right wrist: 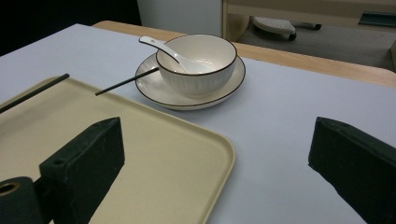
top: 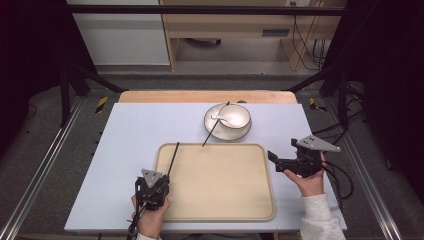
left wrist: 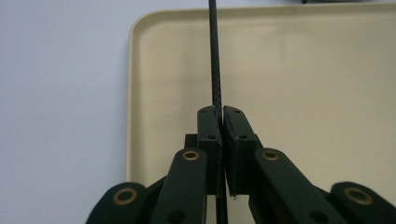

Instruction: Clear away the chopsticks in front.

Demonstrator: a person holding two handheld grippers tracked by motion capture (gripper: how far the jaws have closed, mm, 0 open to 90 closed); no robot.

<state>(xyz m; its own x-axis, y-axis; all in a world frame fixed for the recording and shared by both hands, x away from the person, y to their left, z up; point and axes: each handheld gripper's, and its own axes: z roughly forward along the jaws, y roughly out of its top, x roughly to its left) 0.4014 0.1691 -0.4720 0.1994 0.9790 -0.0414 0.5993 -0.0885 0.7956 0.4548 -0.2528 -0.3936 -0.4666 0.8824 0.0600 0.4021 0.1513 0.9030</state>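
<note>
Left claw: nearest, at the near left corner of the tray, clenched on a thin black chopstick; in the left gripper view its pads pinch the stick close to its near end.
Held chopstick: runs from the claw toward the far side, along the tray's left edge; whether its far tip touches the tray I cannot tell.
Left hand: comes in from the near edge, wrapped round the gripper body, which points roughly away from the person.
Tray: beige, bare, on the pale worktop; probably where the tableware is being collected.
Right claw: released, jaws well apart with nothing between them, just right of the tray.
Right hand: cradles its gripper from below, aimed left over the tray's right rim.
Second chopstick: leans across the plate, near tip beside the tray's far edge.
Bowl: sits on the plate, a white spoon inside.
</note>
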